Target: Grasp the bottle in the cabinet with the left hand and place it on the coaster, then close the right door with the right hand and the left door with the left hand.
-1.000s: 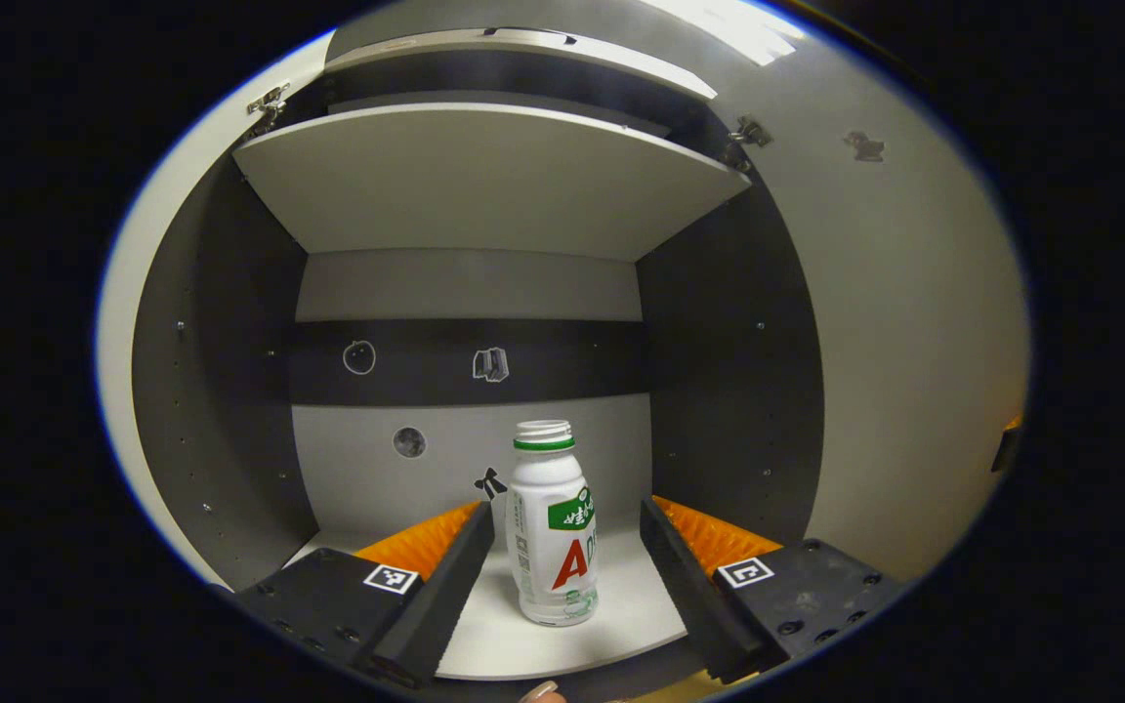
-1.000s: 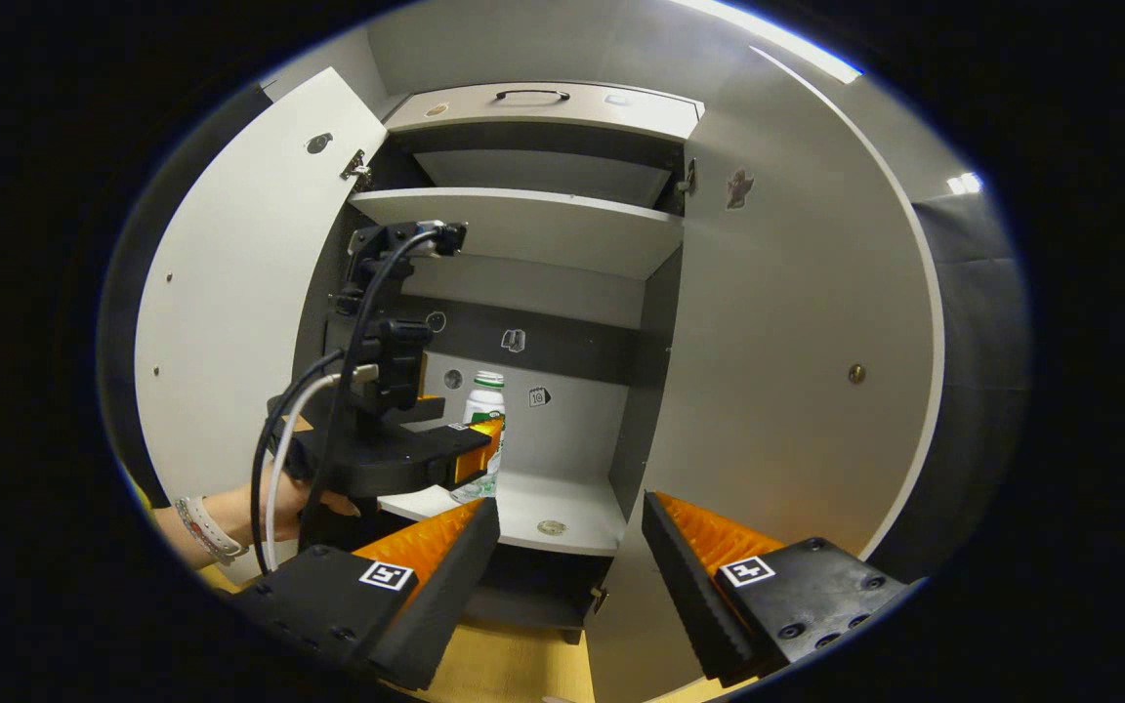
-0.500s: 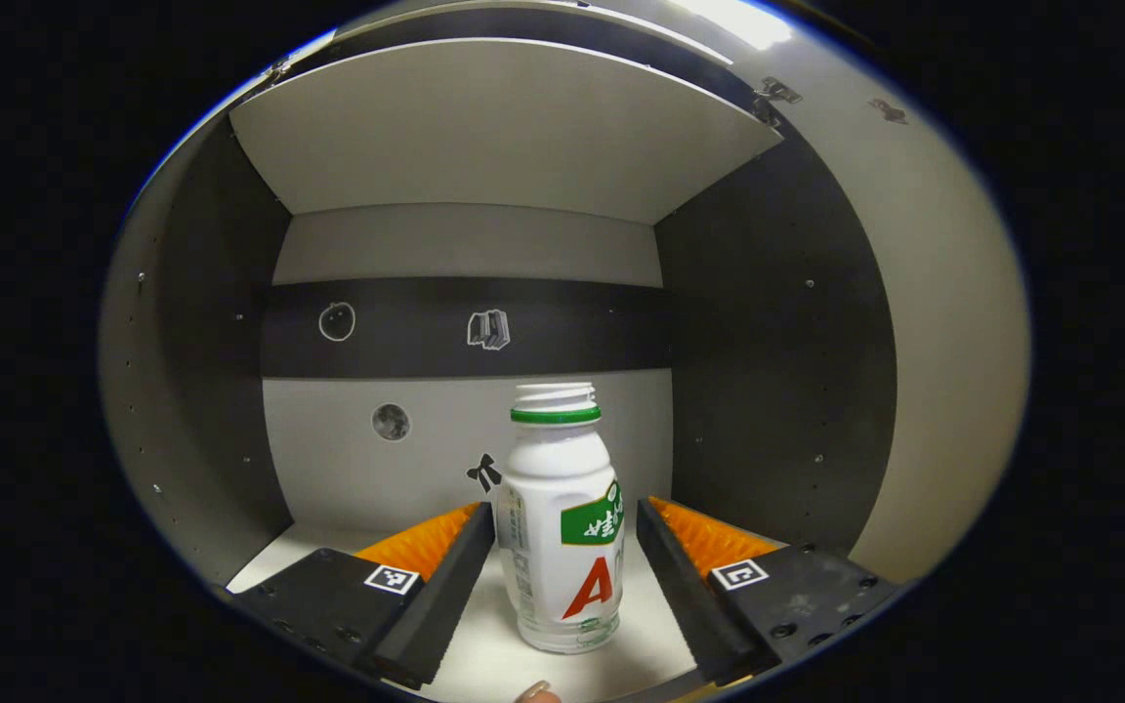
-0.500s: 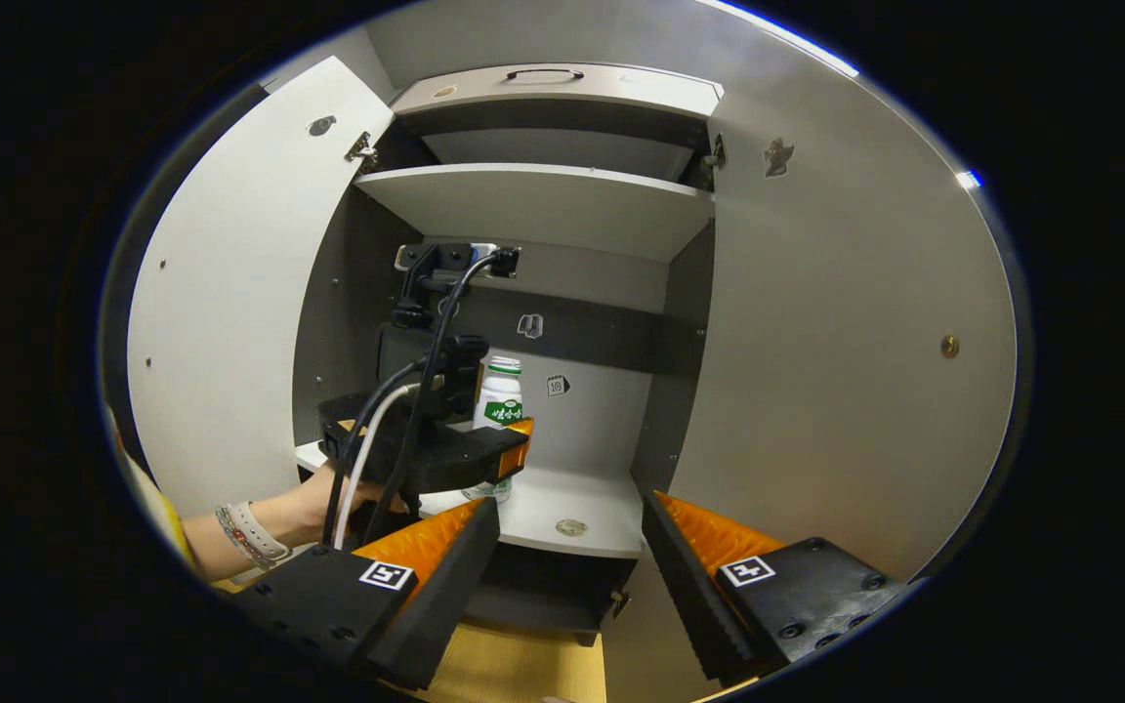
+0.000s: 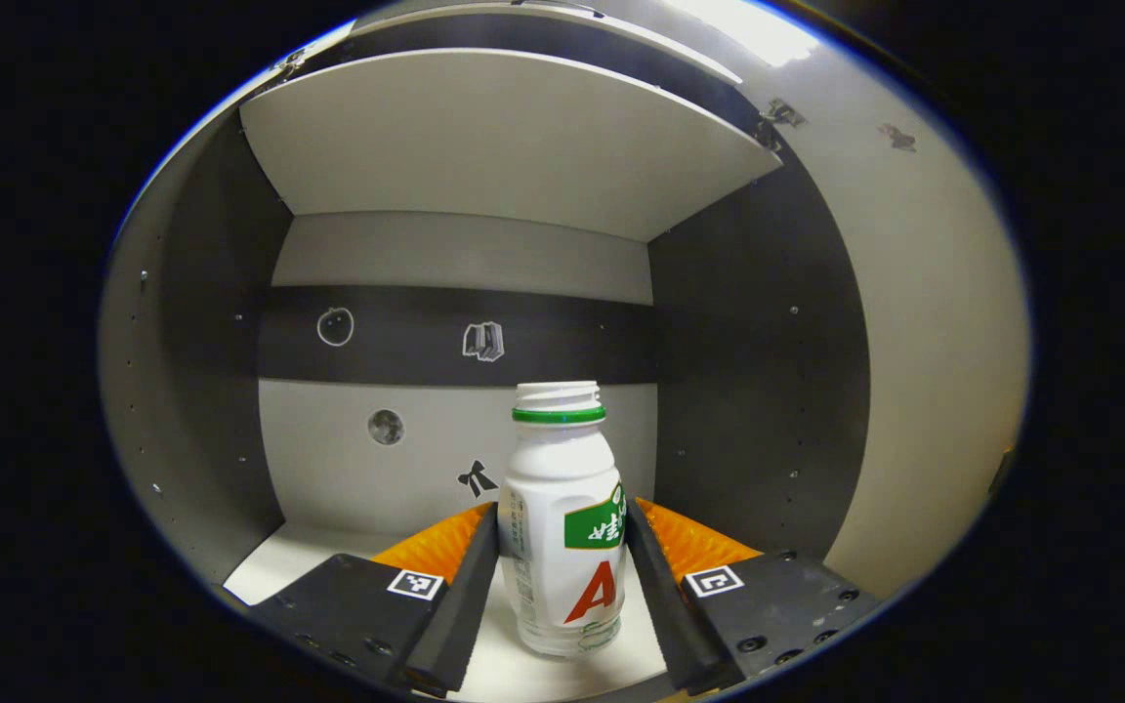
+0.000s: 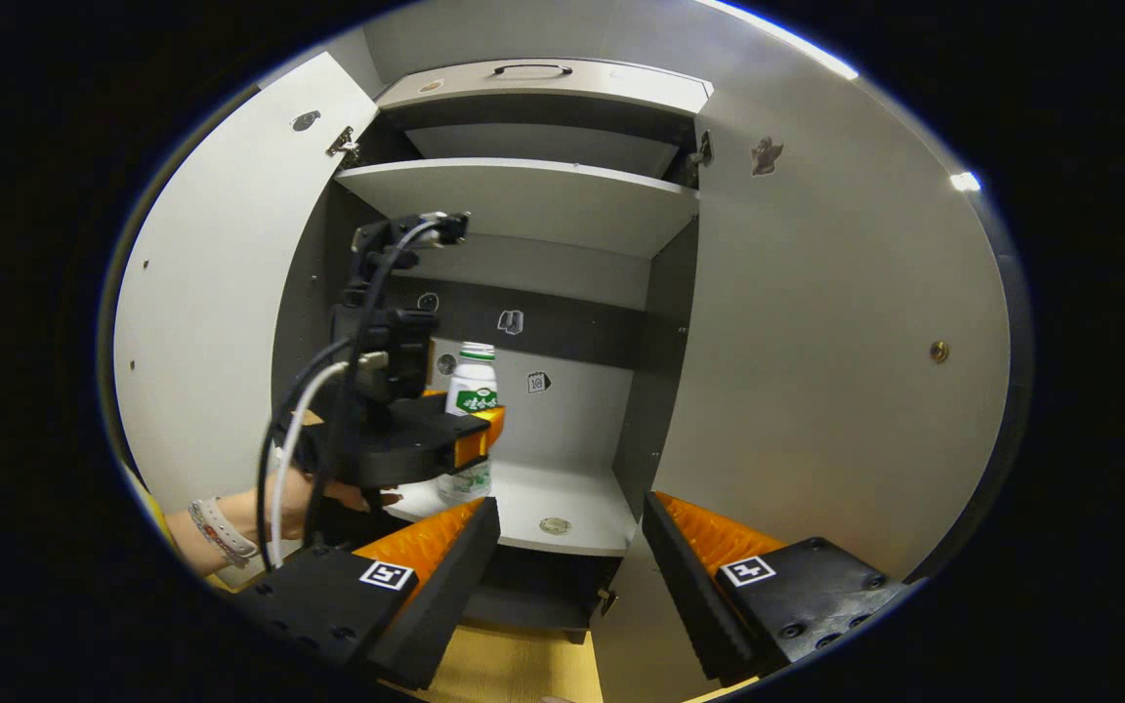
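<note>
Both fingers of the left gripper (image 5: pixel 562 576) press the bottle (image 5: pixel 564 527) at twelve o'clock; a low, off-centre pinch could tip it, while the right gripper (image 6: pixel 567 576) gapes empty.

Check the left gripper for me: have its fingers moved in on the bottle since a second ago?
Yes. The left gripper has pushed deeper toward the cabinet's back wall and its fingers have narrowed until both press the bottle, which stands on the shelf.

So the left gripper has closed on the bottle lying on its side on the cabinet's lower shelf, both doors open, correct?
Not quite: the bottle stands upright on the shelf, as the left gripper view shows. The left gripper is closed on it, and both doors are open.
</note>
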`<action>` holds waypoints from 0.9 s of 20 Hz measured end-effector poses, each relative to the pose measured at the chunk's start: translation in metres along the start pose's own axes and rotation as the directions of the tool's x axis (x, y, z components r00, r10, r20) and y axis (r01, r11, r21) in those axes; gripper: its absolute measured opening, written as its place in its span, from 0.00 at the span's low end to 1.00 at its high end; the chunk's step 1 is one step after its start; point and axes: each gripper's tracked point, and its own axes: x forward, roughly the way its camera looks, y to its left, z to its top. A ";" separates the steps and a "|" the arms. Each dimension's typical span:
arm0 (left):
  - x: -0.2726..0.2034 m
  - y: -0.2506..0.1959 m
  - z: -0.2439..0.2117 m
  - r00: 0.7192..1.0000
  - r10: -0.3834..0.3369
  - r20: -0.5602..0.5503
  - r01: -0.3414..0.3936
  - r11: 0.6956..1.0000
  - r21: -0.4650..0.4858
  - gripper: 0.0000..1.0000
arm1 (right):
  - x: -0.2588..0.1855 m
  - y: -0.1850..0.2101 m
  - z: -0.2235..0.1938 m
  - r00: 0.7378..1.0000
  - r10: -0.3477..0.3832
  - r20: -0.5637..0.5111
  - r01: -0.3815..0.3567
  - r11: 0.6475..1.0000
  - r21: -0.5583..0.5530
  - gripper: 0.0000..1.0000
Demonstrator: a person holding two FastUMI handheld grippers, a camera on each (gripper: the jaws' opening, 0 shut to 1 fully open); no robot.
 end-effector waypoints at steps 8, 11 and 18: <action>-0.149 0.014 0.012 1.000 0.015 0.012 -0.015 0.999 -0.043 0.76 | -0.020 -0.005 -0.002 0.996 -0.084 0.005 0.084 0.996 0.006 0.98; -0.208 0.012 -0.013 1.000 0.014 -0.017 -0.015 0.999 -0.052 0.75 | -0.030 -0.004 -0.012 0.994 -0.108 -0.005 0.108 0.994 0.004 0.98; -0.303 -0.020 -0.119 0.991 -0.052 -0.125 0.041 0.995 -0.087 0.75 | -0.045 0.014 -0.063 0.989 -0.142 -0.032 0.141 0.990 -0.020 0.98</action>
